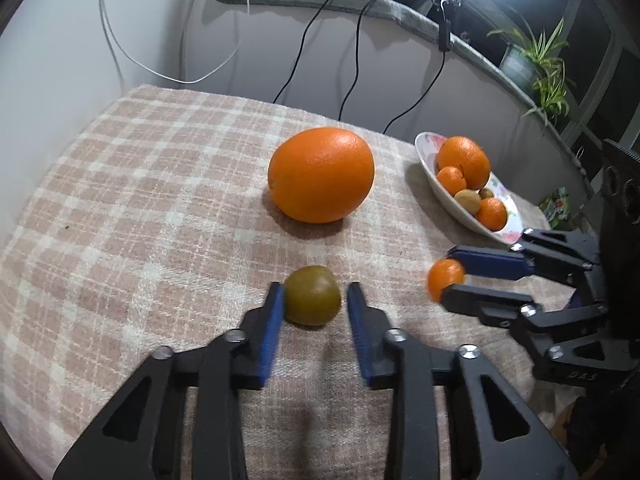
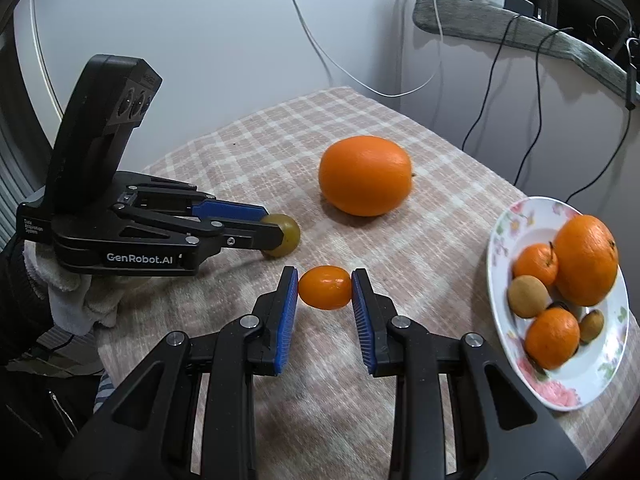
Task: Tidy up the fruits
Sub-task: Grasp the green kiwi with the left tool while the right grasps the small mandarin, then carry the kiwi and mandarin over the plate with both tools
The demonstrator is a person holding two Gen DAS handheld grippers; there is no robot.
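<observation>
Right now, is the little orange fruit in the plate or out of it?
Out. The little orange fruit is pinched in the right gripper over the checked cloth, beside the plate.

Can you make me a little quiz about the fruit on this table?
1. True or false: the big orange lies in the plate.
2. Which fruit sits between the left gripper fingers? A) green fruit B) banana C) apple
3. Fill in: the right gripper is squeezing a small ___ fruit.

Key: 1 false, it lies on the checked cloth. 2 A. 3 orange.
</observation>
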